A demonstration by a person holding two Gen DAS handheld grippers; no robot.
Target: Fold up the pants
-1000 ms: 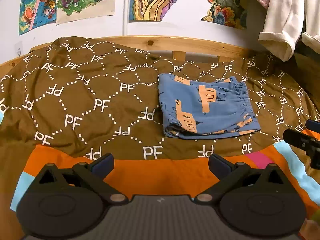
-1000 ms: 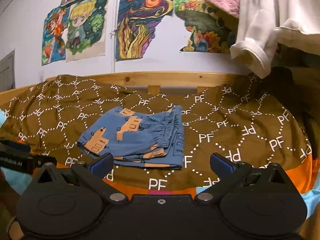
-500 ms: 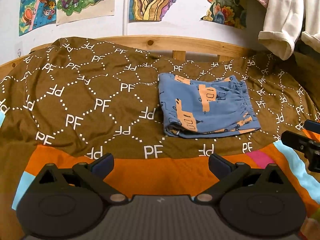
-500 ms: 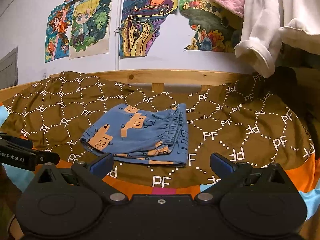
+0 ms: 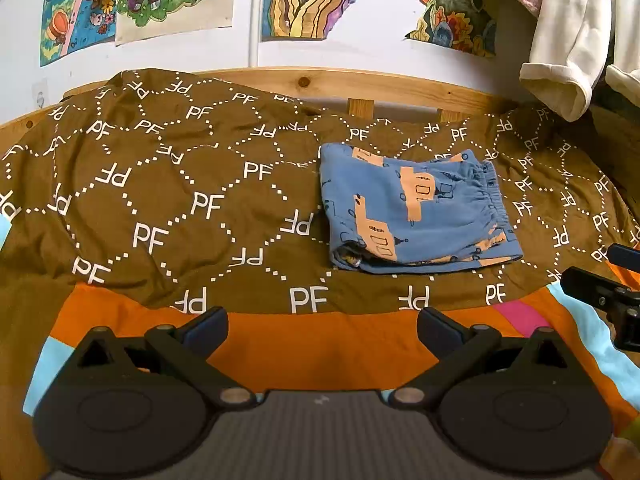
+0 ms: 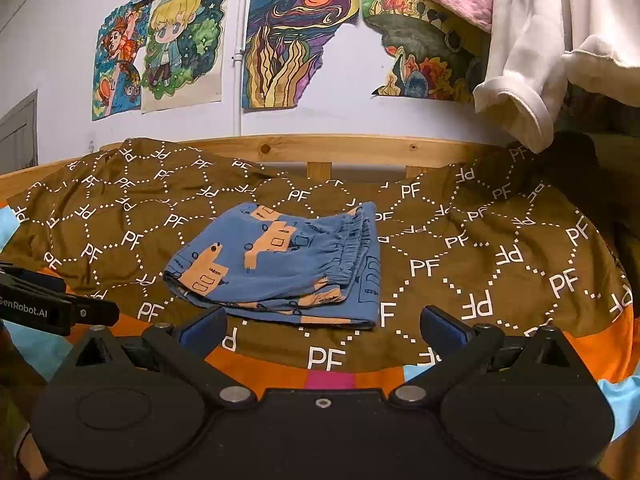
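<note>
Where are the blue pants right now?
The folded pants lie on the brown blanket, right of centre in the left wrist view, just beyond both open grippers and touching neither.

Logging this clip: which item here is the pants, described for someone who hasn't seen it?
Start at the brown "PF" bedspread below the wooden headboard. The folded blue pants lie on it, the only blue item, printed with orange shapes.
</note>
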